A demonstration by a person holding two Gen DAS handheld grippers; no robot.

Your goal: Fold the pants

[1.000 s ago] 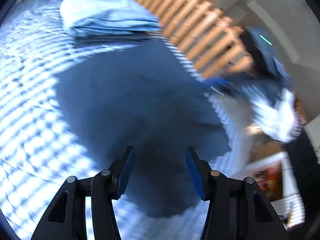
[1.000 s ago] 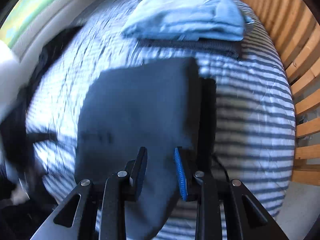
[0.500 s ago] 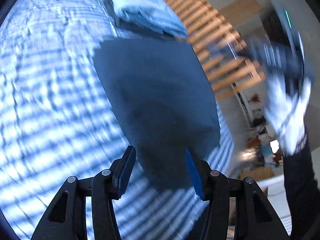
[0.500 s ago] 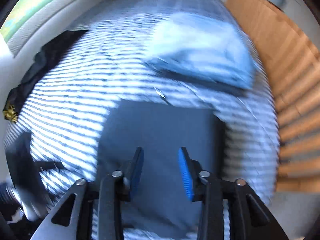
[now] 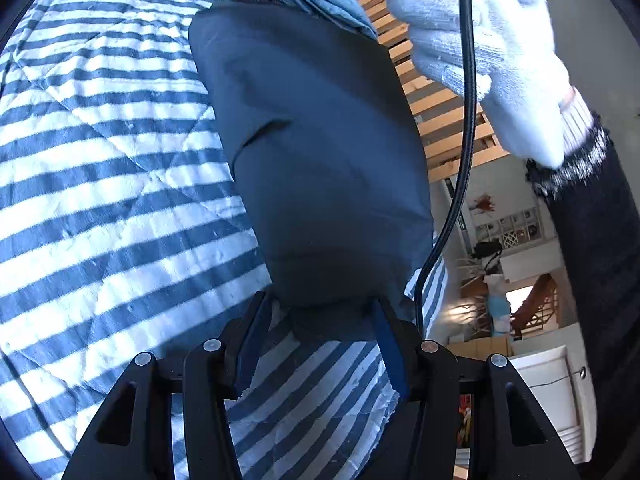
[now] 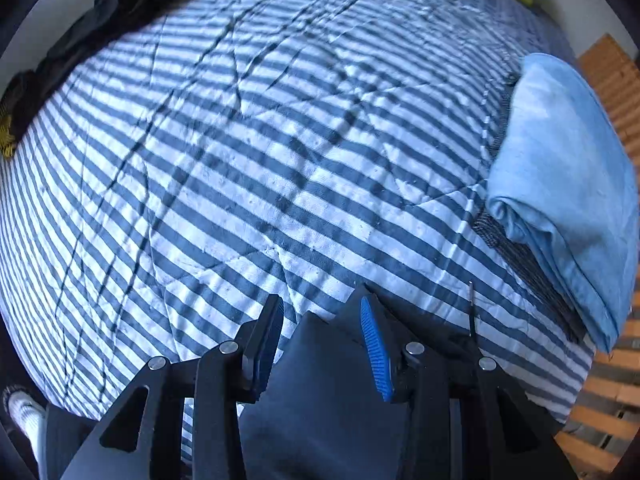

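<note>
Pants (image 5: 320, 152) lie folded on striped quilt (image 5: 104, 184); both grippers (left (image 5: 320, 344), right (image 6: 320, 344)) part-open, gripping nothing.

A blue-and-white striped quilt (image 6: 280, 152) covers the bed, patched with daylight; wooden slats (image 5: 444, 120) run along its edge, with a pale wall (image 5: 580, 36) beyond
</note>
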